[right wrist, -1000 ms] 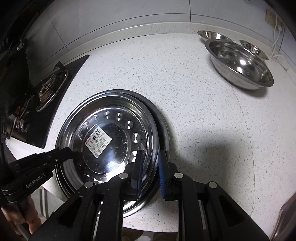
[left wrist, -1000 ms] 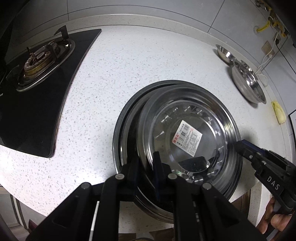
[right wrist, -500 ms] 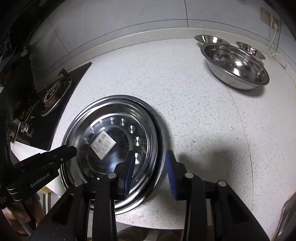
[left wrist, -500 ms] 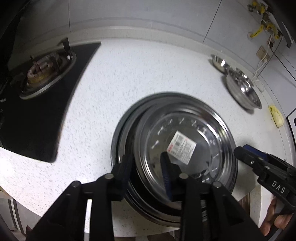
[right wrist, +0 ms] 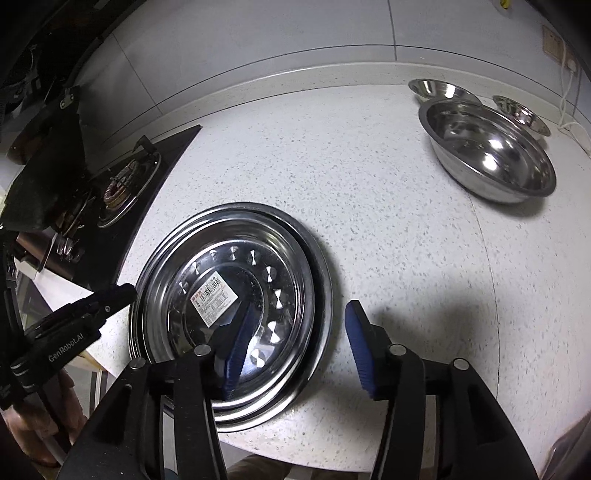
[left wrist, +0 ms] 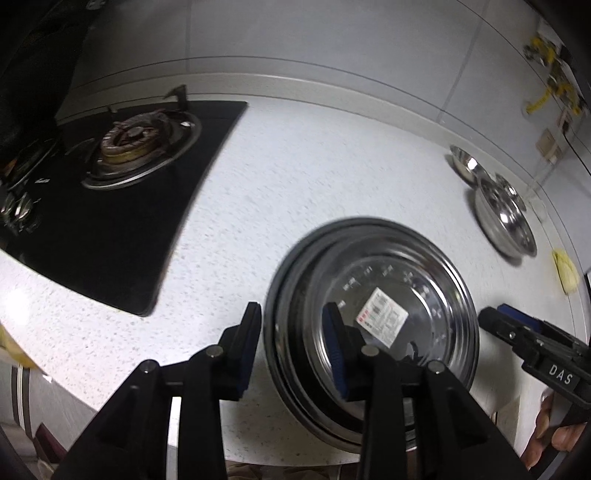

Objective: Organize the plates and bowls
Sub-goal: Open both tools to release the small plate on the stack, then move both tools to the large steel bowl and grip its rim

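In the left wrist view, the left gripper (left wrist: 291, 345) fills the lower middle of the frame, its fingers (left wrist: 334, 347) set moderately apart and straddling the near left rim of the stack of plates (left wrist: 373, 317) without pressing on it, one finger over the speckled worktop (left wrist: 295, 177) and the other above the plate's inside. In the right wrist view, the right gripper (right wrist: 297, 345) sits at the bottom of the frame with its fingers (right wrist: 358, 343) opening, the gap between them over the right rim of the same stack of plates (right wrist: 229, 306), and the pads are clear of the metal. The stack lies near the front edge of the worktop (right wrist: 369, 206), several steel plates nested a little off centre, the top one bearing a white label (right wrist: 213, 297) in its middle. Each gripper shows in the other's view at the frame's edge, with part of a hand (left wrist: 554, 435) gripping the handle at lower right of the left view. Farther back, at the upper right of the right view, a large steel bowl (right wrist: 487, 147) stands on the worktop, with two smaller bowls (right wrist: 439, 89) just behind it. At the left of both views is a black gas stove (left wrist: 140, 144) set into the worktop, and behind everything runs a grey tiled wall (right wrist: 295, 33).
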{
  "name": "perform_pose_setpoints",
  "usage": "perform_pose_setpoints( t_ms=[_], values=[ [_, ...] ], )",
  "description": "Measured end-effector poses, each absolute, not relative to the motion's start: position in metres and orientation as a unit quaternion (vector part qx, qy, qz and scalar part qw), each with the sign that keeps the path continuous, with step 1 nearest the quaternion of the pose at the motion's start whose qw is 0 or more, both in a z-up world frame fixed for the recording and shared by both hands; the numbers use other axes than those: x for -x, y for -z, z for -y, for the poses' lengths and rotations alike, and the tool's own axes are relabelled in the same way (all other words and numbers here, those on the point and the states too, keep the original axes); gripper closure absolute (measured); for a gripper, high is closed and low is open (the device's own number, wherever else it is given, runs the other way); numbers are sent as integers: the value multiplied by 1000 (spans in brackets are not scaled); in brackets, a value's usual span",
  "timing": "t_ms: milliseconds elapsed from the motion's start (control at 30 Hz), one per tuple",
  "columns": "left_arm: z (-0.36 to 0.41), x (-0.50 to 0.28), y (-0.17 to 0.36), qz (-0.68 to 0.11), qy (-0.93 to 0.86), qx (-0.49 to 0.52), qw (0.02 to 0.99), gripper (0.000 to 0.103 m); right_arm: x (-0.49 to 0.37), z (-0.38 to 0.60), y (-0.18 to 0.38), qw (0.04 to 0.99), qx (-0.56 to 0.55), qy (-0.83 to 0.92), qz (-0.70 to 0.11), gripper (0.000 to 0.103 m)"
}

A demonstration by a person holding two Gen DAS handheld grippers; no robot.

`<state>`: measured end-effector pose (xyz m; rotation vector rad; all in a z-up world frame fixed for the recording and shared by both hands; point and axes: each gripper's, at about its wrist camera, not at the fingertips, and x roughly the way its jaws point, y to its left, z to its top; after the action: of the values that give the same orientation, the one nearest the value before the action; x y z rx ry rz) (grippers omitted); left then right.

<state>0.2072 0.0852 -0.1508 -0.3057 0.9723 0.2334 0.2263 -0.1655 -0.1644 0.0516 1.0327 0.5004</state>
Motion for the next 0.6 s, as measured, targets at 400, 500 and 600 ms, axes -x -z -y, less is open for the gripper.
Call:
perform_pose_setpoints(
  t_ms=[400,500,600],
  values=[
    [9,-301,122,-487,3,184,854,70,-294,277,123,880,-33,-173,-442,36],
    [53,-342,126,-496,26,179,849,54,-328,324,118,889,-30,-118,-441,35],
    [86,-388,139,-513,39,189,837,54,-359,355,126,884,-34,-92,-458,35]
  ],
)
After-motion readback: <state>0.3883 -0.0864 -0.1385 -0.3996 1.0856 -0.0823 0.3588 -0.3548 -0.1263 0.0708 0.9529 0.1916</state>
